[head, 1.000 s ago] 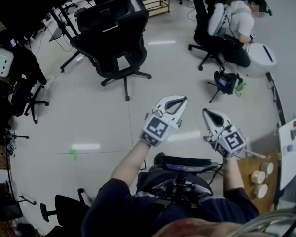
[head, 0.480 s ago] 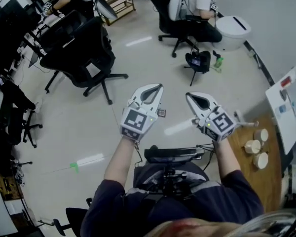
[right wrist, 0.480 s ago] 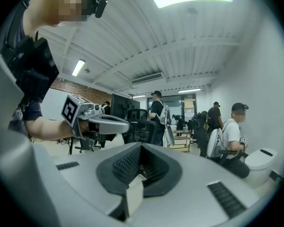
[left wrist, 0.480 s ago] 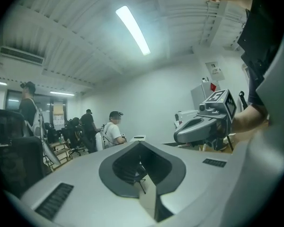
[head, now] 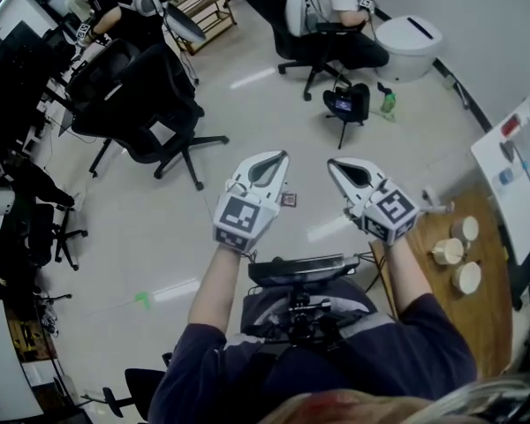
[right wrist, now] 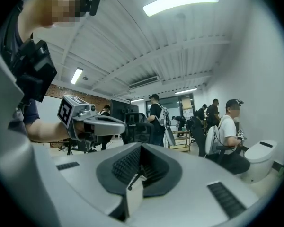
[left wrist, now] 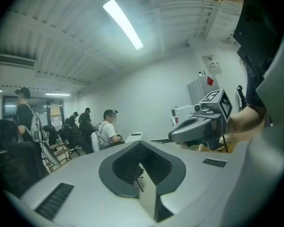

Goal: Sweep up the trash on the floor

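In the head view my left gripper [head: 267, 168] and right gripper [head: 343, 170] are held side by side at about waist height over the pale floor [head: 159, 228], pointing forward. Both are shut with nothing between the jaws. The left gripper view shows its own closed jaws, left gripper [left wrist: 143, 176], with the right gripper [left wrist: 199, 126] beside them. The right gripper view shows the same: right gripper [right wrist: 134, 182] closed, left gripper [right wrist: 95, 123] to its side. A small dark scrap [head: 289, 200] shows just beside the left gripper; I cannot tell what it is. No broom or dustpan is in view.
Black office chairs [head: 150, 104] stand ahead on the left. A seated person [head: 331, 3], a white round bin [head: 409, 35], a black device on a stand [head: 346, 104] and a green bottle [head: 388, 102] lie ahead on the right. A wooden table with cups [head: 442, 294] is at my right.
The whole view has swung: chairs, seated person and white bin slid across and up the picture. Both grippers moved along together, still side by side and still shut.
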`<state>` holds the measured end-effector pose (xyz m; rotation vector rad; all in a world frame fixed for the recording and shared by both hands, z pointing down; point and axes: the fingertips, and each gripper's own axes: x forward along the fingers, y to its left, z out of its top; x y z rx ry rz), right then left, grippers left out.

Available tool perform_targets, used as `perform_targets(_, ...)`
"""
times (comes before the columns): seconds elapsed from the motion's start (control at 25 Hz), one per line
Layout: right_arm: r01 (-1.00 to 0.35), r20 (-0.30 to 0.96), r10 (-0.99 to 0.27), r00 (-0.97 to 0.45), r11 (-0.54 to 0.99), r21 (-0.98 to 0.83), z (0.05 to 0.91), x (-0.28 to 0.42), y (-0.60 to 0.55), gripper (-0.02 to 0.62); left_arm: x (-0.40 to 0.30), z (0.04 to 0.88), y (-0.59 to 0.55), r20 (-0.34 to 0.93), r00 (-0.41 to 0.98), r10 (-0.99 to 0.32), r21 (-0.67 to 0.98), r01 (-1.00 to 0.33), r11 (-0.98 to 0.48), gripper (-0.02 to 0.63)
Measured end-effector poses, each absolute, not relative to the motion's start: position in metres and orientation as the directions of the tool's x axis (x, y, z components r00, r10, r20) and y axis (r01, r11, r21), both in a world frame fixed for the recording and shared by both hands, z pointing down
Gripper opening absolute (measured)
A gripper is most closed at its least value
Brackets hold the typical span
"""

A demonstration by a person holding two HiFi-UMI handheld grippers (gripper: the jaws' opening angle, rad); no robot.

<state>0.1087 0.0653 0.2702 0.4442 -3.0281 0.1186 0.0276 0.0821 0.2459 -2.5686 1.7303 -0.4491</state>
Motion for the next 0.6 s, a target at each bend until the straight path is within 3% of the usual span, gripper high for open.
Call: perform_targets(0.6,-0.294,0.085,-0.290,-0.953,0.954,-0.051,0.267,0.087,0.060,0.009,0.003,0.239,0.076,0.210,0.356,-0.911,-0.192,-0.898,-0.395,0.000)
